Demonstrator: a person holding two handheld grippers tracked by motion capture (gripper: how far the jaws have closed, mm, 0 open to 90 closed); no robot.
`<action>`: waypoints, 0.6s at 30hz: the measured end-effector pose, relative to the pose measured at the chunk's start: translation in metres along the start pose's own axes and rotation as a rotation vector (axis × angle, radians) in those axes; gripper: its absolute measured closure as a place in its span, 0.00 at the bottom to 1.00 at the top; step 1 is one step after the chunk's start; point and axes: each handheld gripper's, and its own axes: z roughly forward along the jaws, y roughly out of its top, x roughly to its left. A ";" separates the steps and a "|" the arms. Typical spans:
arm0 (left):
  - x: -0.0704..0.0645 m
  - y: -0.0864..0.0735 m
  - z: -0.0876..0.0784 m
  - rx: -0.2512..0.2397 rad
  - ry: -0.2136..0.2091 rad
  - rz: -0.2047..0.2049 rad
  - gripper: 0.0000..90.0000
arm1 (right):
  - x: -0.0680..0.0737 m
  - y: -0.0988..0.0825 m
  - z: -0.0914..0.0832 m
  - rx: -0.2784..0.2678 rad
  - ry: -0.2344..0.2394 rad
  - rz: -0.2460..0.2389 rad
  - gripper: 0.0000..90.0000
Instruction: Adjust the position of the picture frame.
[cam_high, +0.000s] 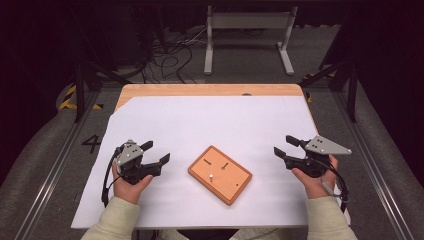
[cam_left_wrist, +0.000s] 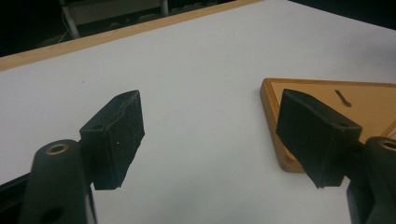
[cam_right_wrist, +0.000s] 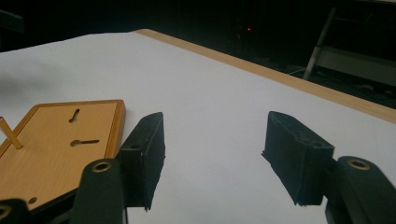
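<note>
Your 2 forearms come in at the bottom edge of the high view, each hand with a gripper. Left gripper sits left of the wooden board, right gripper sits right of it; both point toward the board but are apart from it, w/ white paper between. Both have jaws spread wide, nothing between them, no contact w/ anything.

Board lies flat on the paper, about in the middle between your 2 hands, turned at an angle to the table edge. It has 2 dark slots and 1 short peg standing up.

In left gripper view, the right pad covers part of the board; you see 1 corner and 1 slot, the rest is cut off at the frame edge. In right gripper view the board is at the left, beside the left pad, partly hidden behind it. This view gives both slots clearly and the peg as a thin tilted stick, cut at the frame edge.

Small dark dot near a board corner: a hole or a mark, cannot tell. Background behind the table is dark; a grey stand and cables show on the floor.
</note>
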 end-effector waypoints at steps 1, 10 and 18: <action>0.000 0.000 0.000 0.002 0.001 0.001 0.26 | 0.000 0.000 0.000 0.004 -0.003 -0.002 0.44; -0.005 0.005 0.003 0.009 -0.012 0.019 0.27 | 0.000 0.001 -0.006 -0.001 -0.015 0.004 0.49; -0.010 0.008 0.009 0.034 -0.025 0.034 0.34 | 0.002 0.001 -0.011 0.004 -0.009 0.015 0.54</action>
